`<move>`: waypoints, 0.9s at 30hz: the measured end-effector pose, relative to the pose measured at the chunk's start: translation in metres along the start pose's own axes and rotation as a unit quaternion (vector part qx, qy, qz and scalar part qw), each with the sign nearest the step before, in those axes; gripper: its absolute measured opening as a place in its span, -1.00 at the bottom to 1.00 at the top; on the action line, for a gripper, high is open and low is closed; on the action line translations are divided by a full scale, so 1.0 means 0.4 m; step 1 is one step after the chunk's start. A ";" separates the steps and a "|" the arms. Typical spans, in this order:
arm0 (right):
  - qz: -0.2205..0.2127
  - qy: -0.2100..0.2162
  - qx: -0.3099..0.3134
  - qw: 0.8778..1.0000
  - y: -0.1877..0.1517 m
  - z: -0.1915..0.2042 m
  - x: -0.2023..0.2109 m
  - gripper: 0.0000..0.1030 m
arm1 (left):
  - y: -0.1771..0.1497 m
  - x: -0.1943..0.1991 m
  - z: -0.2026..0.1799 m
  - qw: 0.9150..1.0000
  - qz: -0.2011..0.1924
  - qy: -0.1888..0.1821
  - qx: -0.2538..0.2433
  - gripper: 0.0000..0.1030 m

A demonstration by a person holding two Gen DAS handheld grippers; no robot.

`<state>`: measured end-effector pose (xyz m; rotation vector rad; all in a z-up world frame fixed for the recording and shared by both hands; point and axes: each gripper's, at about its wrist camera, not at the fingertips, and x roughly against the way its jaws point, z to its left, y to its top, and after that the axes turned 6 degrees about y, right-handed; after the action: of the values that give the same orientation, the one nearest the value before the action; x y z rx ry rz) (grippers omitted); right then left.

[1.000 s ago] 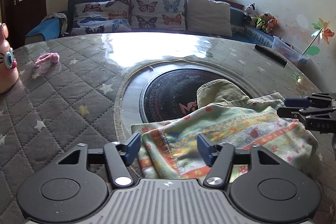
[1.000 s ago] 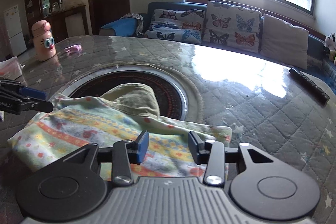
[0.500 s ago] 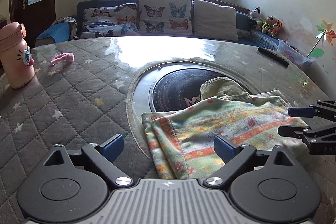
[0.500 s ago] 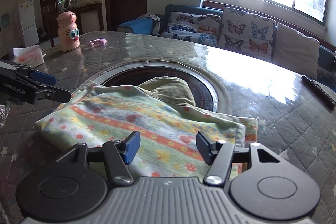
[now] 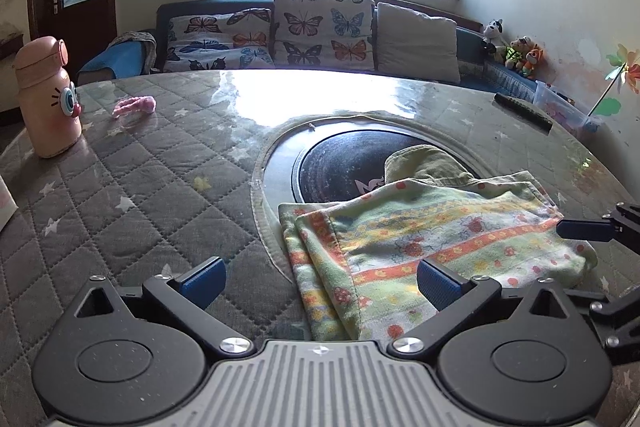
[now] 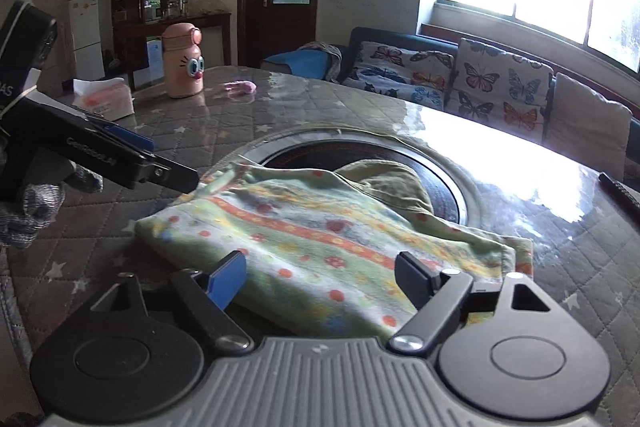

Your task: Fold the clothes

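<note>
A folded flowered cloth (image 5: 432, 247) lies on the quilted table (image 5: 140, 187), partly over its dark centre disc (image 5: 340, 167), as the left gripper (image 5: 320, 277) and right gripper (image 6: 320, 277) open, gripping nothing.

A folded garment (image 5: 432, 239) of pale green cloth, printed with orange bands, yellow patterns and red dots, lies flat on the quilted desk (image 5: 132, 195) near its front edge. Its far part overlaps the dark round inset at the desk's centre, where an olive-green piece (image 6: 384, 183) pokes out from under it.
</note>
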<state>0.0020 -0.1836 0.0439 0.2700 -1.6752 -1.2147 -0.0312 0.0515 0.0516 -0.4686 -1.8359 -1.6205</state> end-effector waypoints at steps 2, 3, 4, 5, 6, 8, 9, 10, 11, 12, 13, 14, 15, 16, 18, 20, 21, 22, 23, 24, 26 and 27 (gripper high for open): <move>-0.003 0.007 0.010 1.000 0.002 0.018 -0.001 0.76 | -0.003 0.003 -0.001 1.000 0.000 0.001 0.001 1.00; -0.004 0.012 0.015 1.000 0.003 0.026 -0.002 0.80 | -0.005 0.005 -0.001 1.000 0.000 0.001 0.001 1.00; -0.004 0.017 0.020 1.000 0.004 0.035 -0.003 0.82 | -0.006 0.005 -0.001 1.000 0.000 0.003 0.001 1.00; -0.003 0.023 0.026 0.999 0.005 0.044 -0.005 0.82 | -0.006 0.006 0.000 1.000 -0.001 0.003 0.001 1.00; -0.001 0.027 0.034 0.999 0.007 0.055 -0.008 0.82 | -0.005 0.006 0.001 1.000 -0.001 0.004 0.001 1.00; 0.004 0.034 0.051 0.998 0.010 0.077 -0.014 0.82 | -0.003 0.004 0.005 1.000 -0.001 0.006 0.004 1.00; 0.006 0.038 0.060 0.997 0.012 0.088 -0.017 0.82 | -0.002 0.004 0.008 1.000 0.000 0.008 0.006 1.00; 0.006 0.039 0.067 0.997 0.013 0.098 -0.020 0.82 | -0.001 0.002 0.013 1.000 0.001 0.011 0.010 1.00; 0.006 0.039 0.074 0.996 0.015 0.108 -0.022 0.82 | -0.001 0.000 0.018 1.000 0.003 0.015 0.013 1.00; 0.009 0.044 0.081 0.996 0.018 0.116 -0.025 0.82 | -0.001 -0.001 0.024 1.000 0.005 0.018 0.017 1.00; 0.011 0.047 0.086 0.995 0.020 0.124 -0.030 0.82 | -0.001 -0.003 0.030 1.000 0.006 0.021 0.020 1.00; 0.013 0.050 0.092 0.994 0.022 0.131 -0.034 0.82 | -0.001 -0.004 0.037 0.999 0.007 0.024 0.024 1.00; 0.015 0.051 0.098 0.994 0.024 0.139 -0.038 0.82 | 0.000 -0.005 0.043 0.999 0.008 0.025 0.028 1.00; 0.018 0.053 0.105 0.993 0.026 0.147 -0.042 0.80 | 0.002 -0.006 0.048 0.999 0.009 0.026 0.032 1.00; 0.021 0.053 0.117 0.991 0.030 0.160 -0.051 0.79 | 0.005 -0.007 0.056 0.999 0.010 0.028 0.038 1.00; 0.025 0.054 0.136 0.989 0.035 0.177 -0.062 0.74 | 0.008 -0.008 0.065 0.998 0.010 0.028 0.046 1.00; 0.026 0.056 0.144 0.988 0.038 0.184 -0.067 0.74 | 0.011 -0.009 0.068 0.998 0.011 0.027 0.051 1.00; 0.027 0.057 0.149 0.987 0.040 0.190 -0.071 0.72 | 0.013 -0.010 0.071 0.998 0.012 0.026 0.057 1.00; 0.028 0.057 0.155 0.986 0.043 0.197 -0.076 0.68 | 0.014 -0.012 0.075 0.998 0.014 0.023 0.064 1.00; 0.030 0.058 0.161 0.985 0.046 0.204 -0.082 0.64 | 0.016 -0.014 0.077 0.997 0.015 0.021 0.069 1.00; 0.033 0.059 0.175 0.982 0.048 0.218 -0.096 0.55 | 0.019 -0.017 0.081 0.997 0.017 0.012 0.080 1.00; 0.034 0.058 0.183 0.981 0.048 0.227 -0.104 0.41 | 0.020 -0.021 0.081 0.996 0.020 0.008 0.084 1.00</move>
<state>-0.0453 -0.0941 0.0363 0.4954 -1.7840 -0.8185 -0.0272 0.0857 0.0509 -0.4138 -1.9199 -1.4245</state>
